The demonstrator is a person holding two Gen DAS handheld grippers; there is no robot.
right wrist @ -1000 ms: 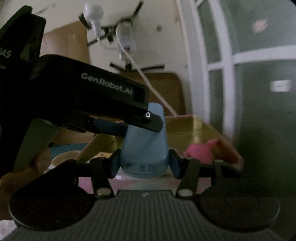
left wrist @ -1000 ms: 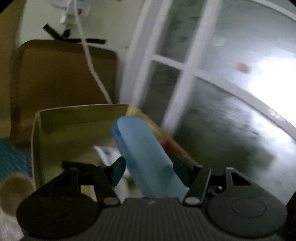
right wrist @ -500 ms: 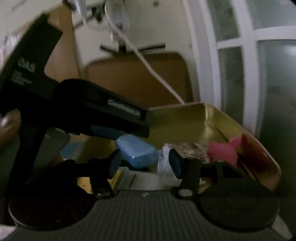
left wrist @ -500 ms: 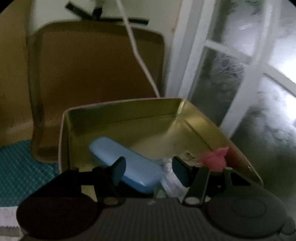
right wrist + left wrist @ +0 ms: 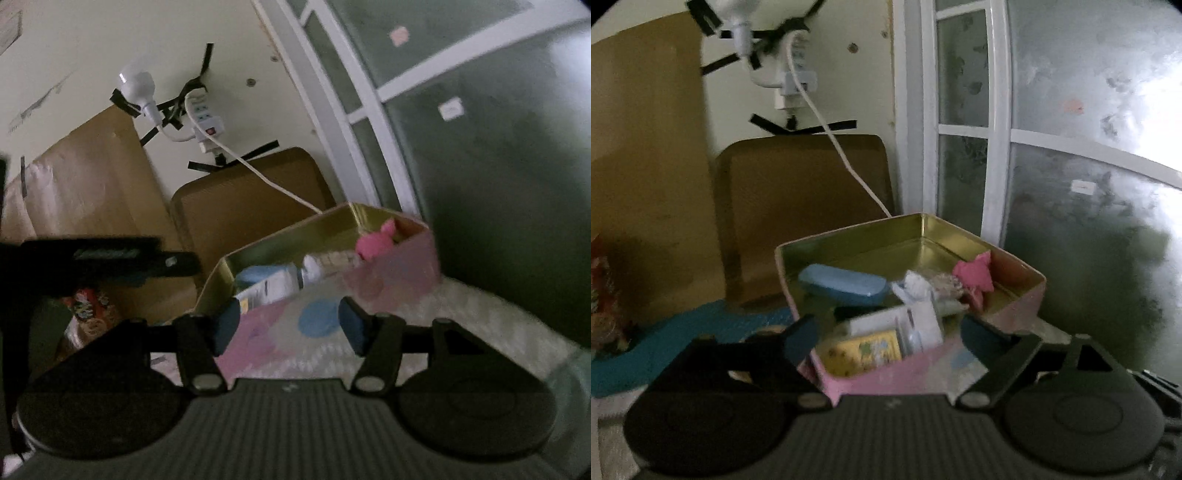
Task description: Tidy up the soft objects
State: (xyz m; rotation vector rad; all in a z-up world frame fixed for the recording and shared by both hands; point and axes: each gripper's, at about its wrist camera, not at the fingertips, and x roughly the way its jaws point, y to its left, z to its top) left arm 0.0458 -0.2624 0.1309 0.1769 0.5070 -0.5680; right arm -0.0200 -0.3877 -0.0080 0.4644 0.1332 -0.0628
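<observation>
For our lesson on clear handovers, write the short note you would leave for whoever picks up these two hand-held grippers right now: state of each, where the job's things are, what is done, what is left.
Left hand-held gripper: open, empty; its jaws have just been opening, only the tin's near corner shows between them.
Right hand-held gripper: open, empty; its jaws have just been opening too.
Things: the blue soft case lies inside the pink tin, along its left side; the pink soft toy sits at the right wall, with papers and small packets between.
Done: the blue case is in the tin and released.
Left: a red patterned item lies outside, left of the tin; whether it belongs in is unclear.
</observation>
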